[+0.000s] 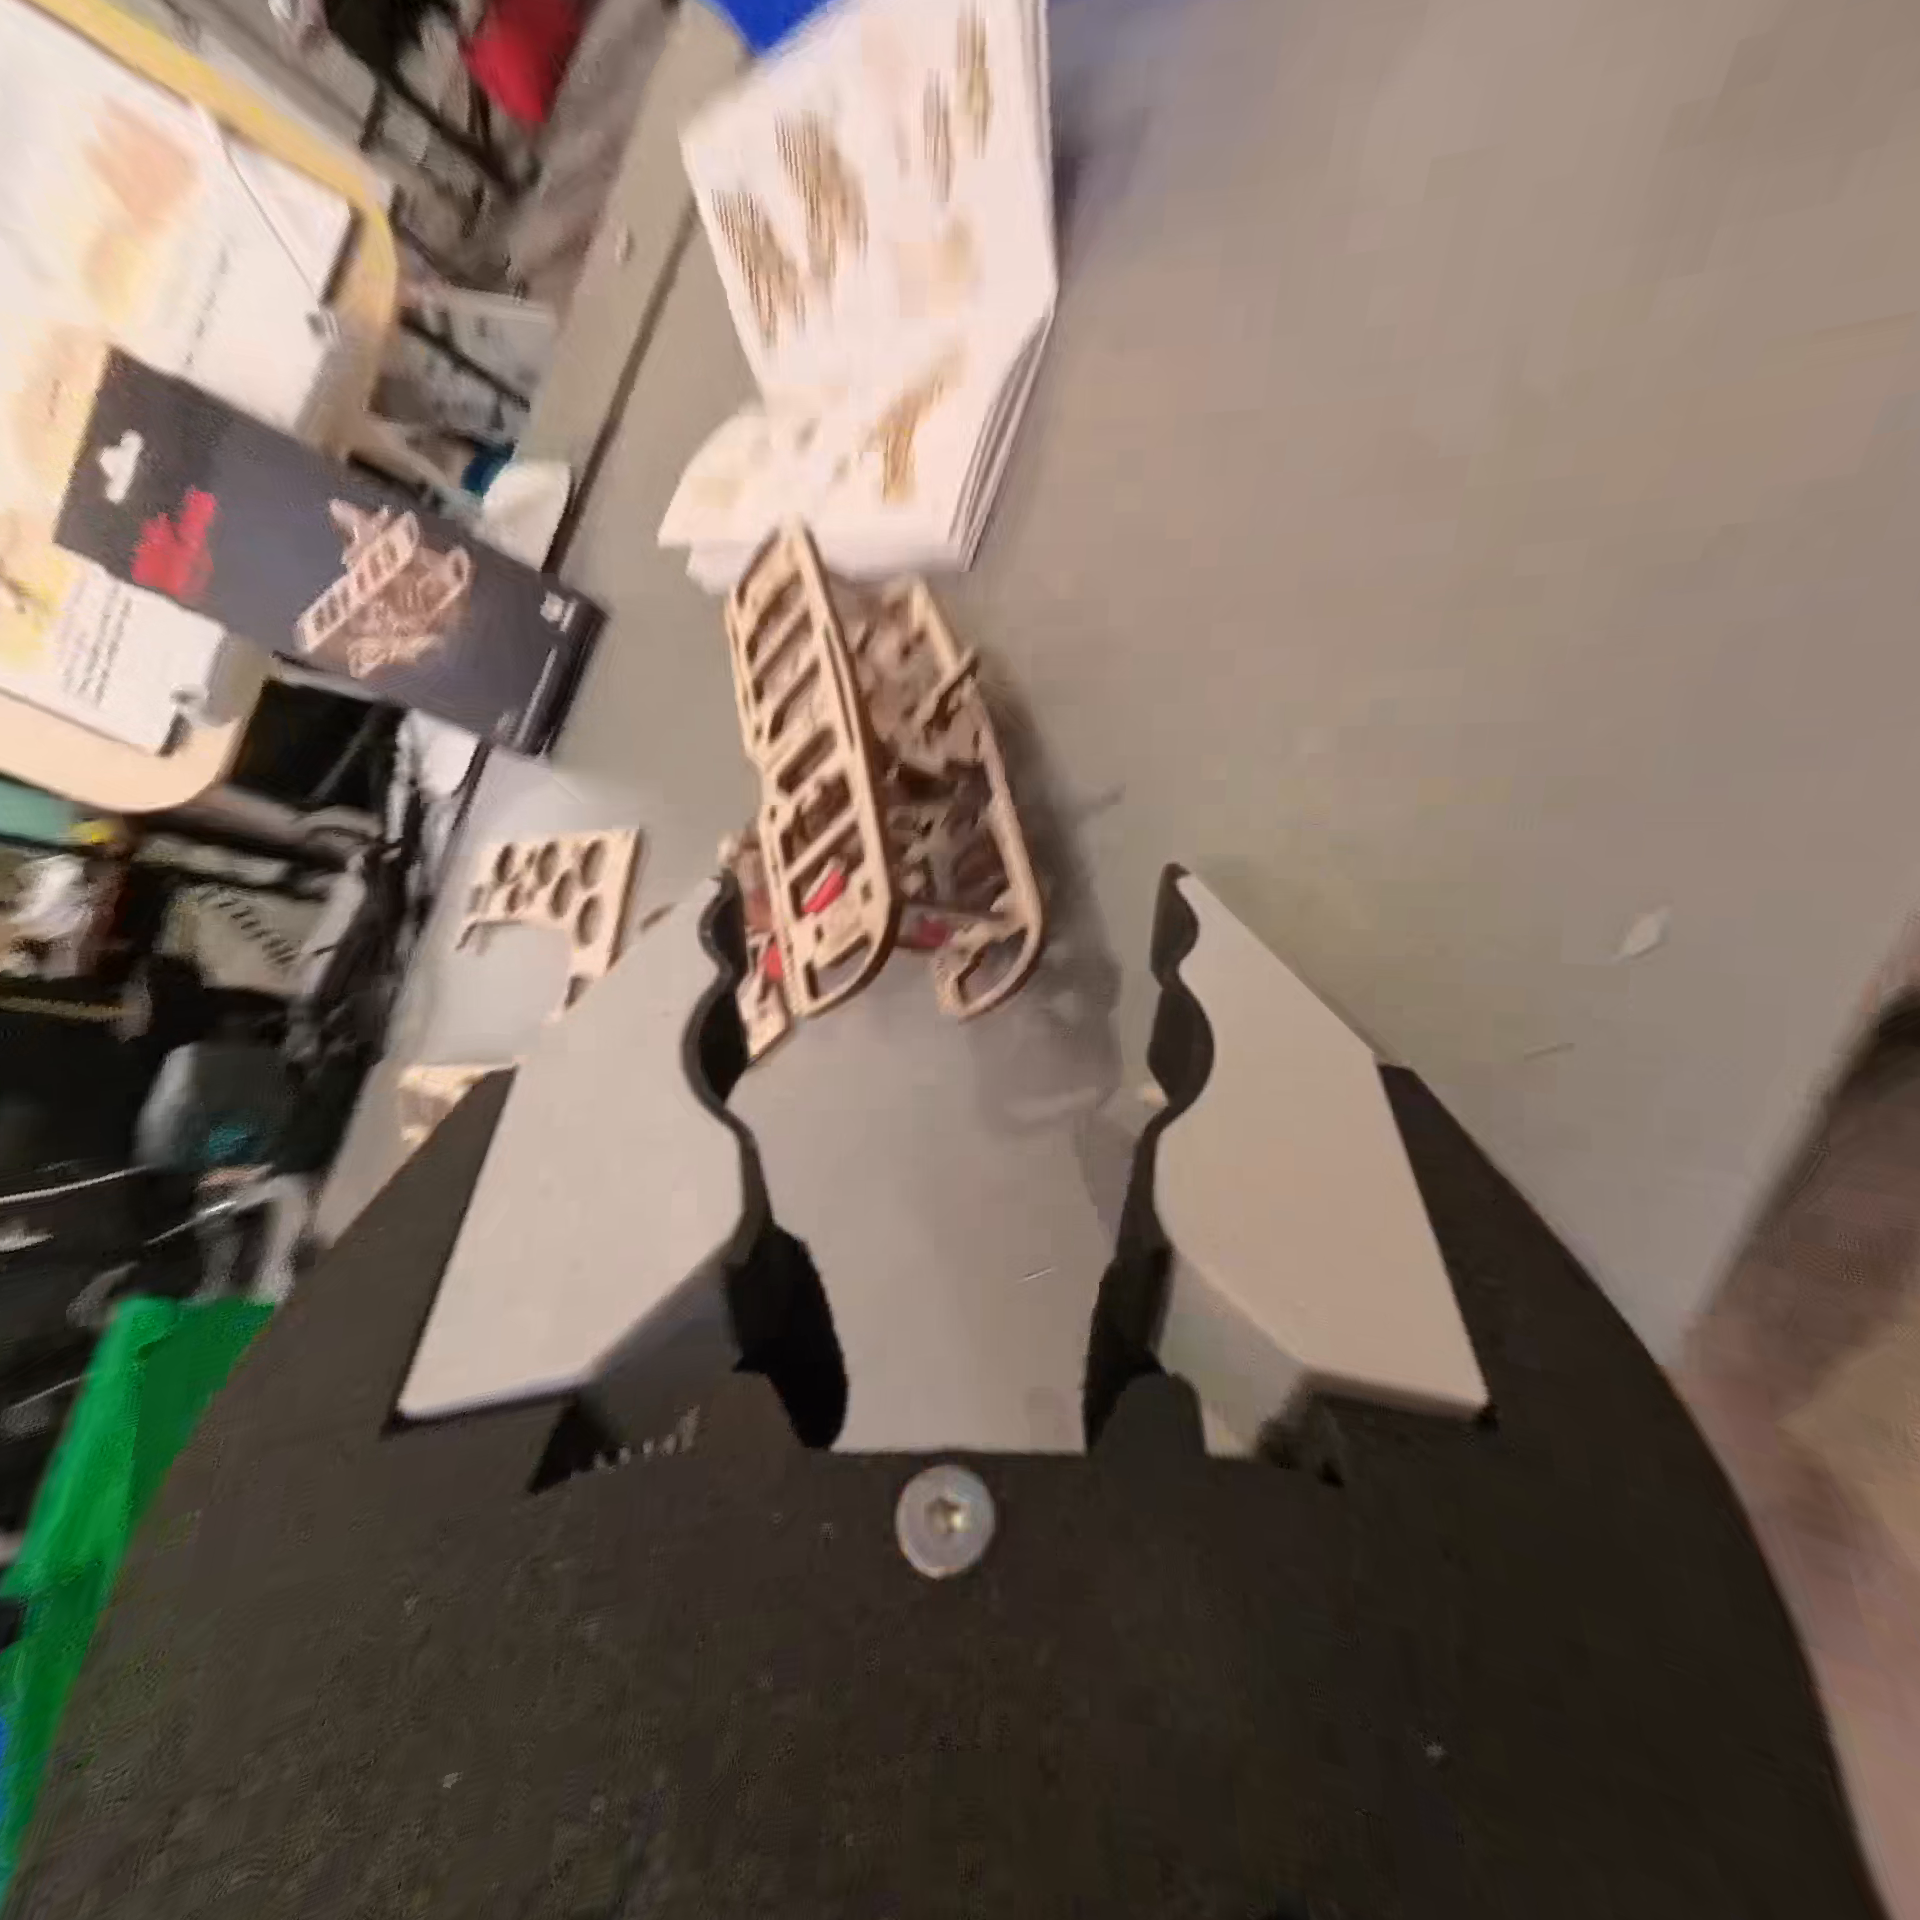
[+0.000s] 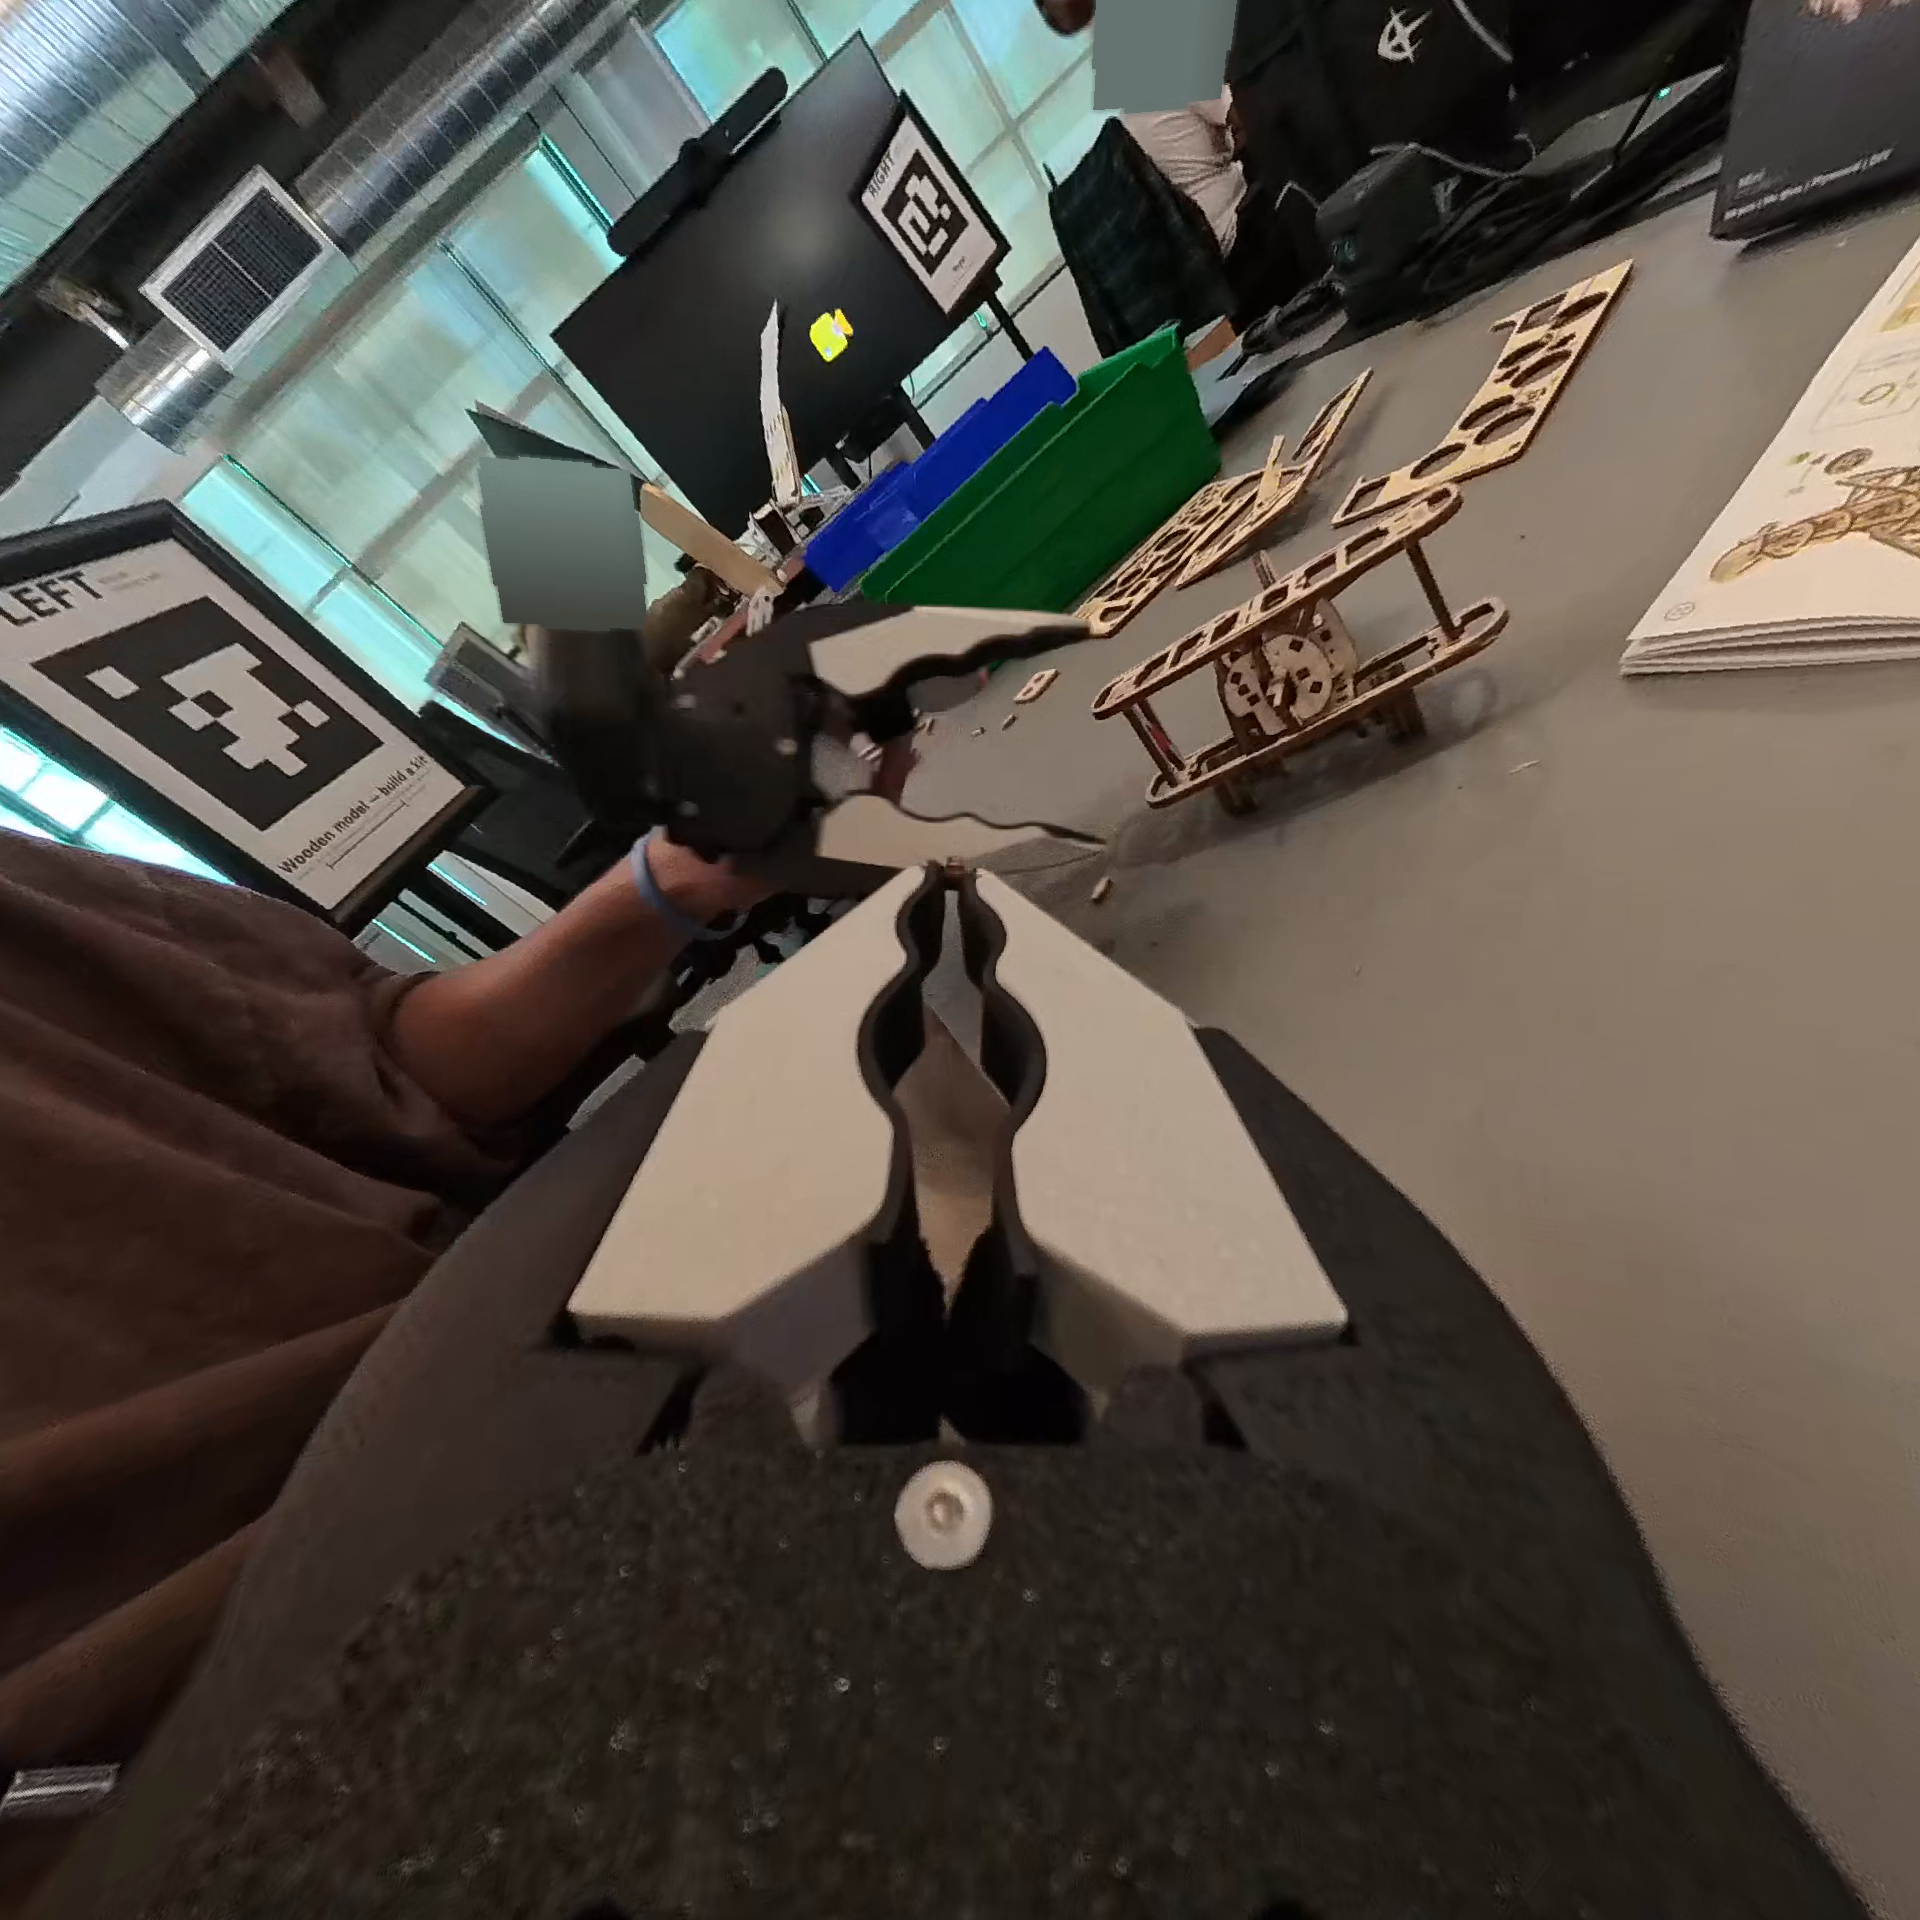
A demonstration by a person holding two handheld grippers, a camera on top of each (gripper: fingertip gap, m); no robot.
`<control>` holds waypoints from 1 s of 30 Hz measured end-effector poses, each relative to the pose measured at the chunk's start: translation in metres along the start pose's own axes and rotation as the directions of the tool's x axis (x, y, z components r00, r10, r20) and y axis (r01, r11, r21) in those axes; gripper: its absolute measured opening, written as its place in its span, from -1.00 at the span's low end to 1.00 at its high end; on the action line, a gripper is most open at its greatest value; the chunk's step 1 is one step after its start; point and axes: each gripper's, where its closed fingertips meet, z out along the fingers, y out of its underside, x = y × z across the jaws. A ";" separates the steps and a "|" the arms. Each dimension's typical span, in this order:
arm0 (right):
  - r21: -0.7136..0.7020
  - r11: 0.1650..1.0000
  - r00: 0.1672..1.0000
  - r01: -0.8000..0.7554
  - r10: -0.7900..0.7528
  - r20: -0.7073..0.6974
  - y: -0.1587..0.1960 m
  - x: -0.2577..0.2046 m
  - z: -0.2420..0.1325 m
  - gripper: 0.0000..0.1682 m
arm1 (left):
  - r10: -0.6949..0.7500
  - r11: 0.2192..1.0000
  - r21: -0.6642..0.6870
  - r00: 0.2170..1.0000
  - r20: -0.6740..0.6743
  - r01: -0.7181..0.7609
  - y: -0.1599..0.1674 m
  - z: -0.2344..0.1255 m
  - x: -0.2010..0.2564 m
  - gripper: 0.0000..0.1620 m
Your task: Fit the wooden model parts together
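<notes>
A wooden biplane model [image 1: 873,831] stands on the grey table [image 1: 1455,520], just ahead of my left gripper [image 1: 945,904], which is open and empty with its fingertips at the model's near end. In the right wrist view the model [image 2: 1299,665] stands mid-table, and the left gripper [image 2: 1086,727] hovers open to its left. My right gripper [image 2: 948,873] is shut, with a tiny wooden piece [image 2: 948,865] pinched at its fingertips. It sits nearer than the left gripper and below it in the view.
Punched-out wooden sheets [image 2: 1486,395] lie behind the model, also in the left wrist view [image 1: 551,894]. An instruction booklet [image 2: 1818,468] lies right of them. Green [image 2: 1039,499] and blue [image 2: 935,488] bins stand at the back. A black box [image 1: 312,582] lies left. Small loose bits [image 2: 1039,686] dot the table.
</notes>
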 end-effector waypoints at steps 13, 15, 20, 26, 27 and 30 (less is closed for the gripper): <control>-0.017 0.996 0.992 0.090 -0.091 -0.084 0.002 0.012 0.007 -0.98 | 0.268 0.959 -0.123 0.960 0.087 -0.256 0.022 0.044 -0.013 -0.19; -0.011 0.988 0.980 0.151 -0.151 -0.132 -0.004 0.023 0.009 -0.98 | 0.296 0.949 -0.144 0.950 0.094 -0.282 0.027 0.045 -0.020 -0.22; 0.055 0.964 0.948 0.259 -0.243 -0.207 -0.027 0.043 0.027 -0.98 | 0.224 0.974 -0.068 0.967 0.121 -0.217 0.012 0.031 -0.040 -0.37; 0.040 0.964 0.946 0.263 -0.250 -0.205 -0.037 0.054 0.065 -0.98 | 0.019 0.998 0.052 0.997 0.076 -0.023 -0.004 0.014 -0.045 -0.37; 0.030 0.965 0.947 0.260 -0.249 -0.202 -0.038 0.058 0.073 -0.98 | -0.009 0.997 0.071 0.997 0.071 0.004 -0.007 0.011 -0.047 -0.38; -0.028 0.983 0.970 0.184 -0.186 -0.155 -0.028 0.077 0.100 -0.98 | 0.000 0.997 0.081 0.998 0.067 -0.006 -0.007 0.009 -0.046 -0.38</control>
